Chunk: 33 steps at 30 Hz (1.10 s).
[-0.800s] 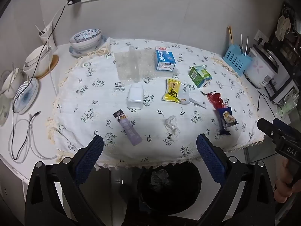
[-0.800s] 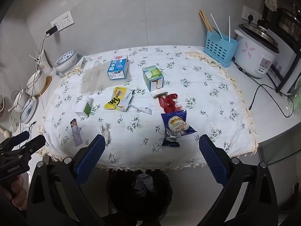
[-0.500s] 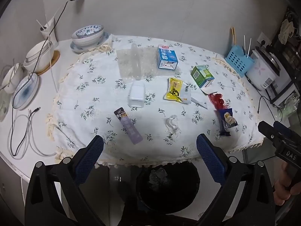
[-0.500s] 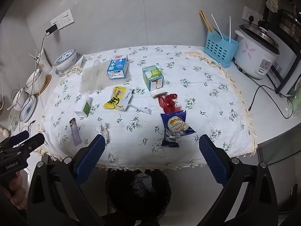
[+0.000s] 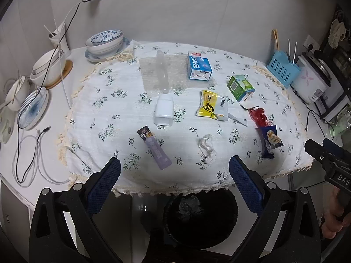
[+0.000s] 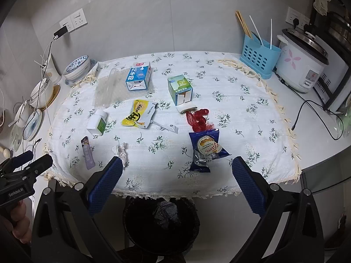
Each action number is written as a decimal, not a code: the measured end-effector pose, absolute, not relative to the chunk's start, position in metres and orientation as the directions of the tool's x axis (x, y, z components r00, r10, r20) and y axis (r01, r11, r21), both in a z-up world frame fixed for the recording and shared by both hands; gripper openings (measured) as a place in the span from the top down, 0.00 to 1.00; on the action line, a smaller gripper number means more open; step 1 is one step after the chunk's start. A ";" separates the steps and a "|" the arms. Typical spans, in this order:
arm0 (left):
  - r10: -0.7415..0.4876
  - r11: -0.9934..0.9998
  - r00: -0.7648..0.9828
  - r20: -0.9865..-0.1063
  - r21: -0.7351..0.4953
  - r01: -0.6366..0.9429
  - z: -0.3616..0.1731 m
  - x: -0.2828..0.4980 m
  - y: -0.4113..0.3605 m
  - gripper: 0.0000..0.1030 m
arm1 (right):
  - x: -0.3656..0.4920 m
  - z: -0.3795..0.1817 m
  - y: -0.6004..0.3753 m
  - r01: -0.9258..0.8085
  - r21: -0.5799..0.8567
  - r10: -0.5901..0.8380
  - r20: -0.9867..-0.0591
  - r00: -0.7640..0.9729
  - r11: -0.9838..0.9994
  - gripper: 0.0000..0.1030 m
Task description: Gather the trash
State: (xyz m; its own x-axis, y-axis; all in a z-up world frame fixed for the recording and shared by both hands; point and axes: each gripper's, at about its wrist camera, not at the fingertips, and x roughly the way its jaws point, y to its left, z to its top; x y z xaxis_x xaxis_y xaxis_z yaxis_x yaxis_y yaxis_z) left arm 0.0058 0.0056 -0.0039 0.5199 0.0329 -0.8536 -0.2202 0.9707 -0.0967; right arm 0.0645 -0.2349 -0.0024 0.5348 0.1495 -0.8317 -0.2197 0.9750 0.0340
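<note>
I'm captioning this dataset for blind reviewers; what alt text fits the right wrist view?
The open right gripper hovers over a floral tablecloth littered with trash: a blue snack bag, yellow wrapper and two cartons. A black trash bin sits below the table edge.

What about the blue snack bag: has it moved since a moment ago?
No. The blue snack bag still lies just below the red net, as before.

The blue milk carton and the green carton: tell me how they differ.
The blue milk carton lies flat on its side; the green carton looks to stand more upright. The blue milk carton is the longer; the green carton is stubbier. The blue milk carton sits nearer the wall, the green carton nearer the table's middle. Both rest on the floral tablecloth, untouched.
</note>
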 end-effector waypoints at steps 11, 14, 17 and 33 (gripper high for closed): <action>0.034 0.973 0.515 -0.856 -0.090 -0.215 -0.006 0.009 0.005 0.06 | 0.067 -0.002 -0.243 -0.208 0.040 0.148 -0.833 0.533 0.977 0.07; 0.032 0.973 0.517 -0.855 -0.091 -0.210 -0.006 0.009 0.004 0.06 | 0.067 -0.001 -0.244 -0.207 0.043 0.149 -0.834 0.532 0.978 0.07; 0.030 0.974 0.520 -0.854 -0.091 -0.207 -0.006 0.008 0.003 0.06 | 0.067 -0.001 -0.244 -0.205 0.040 0.146 -0.833 0.534 0.978 0.07; 0.022 0.974 0.514 -0.857 -0.097 -0.203 -0.005 0.007 0.000 0.06 | 0.067 0.001 -0.247 -0.202 0.043 0.146 -0.833 0.534 0.979 0.07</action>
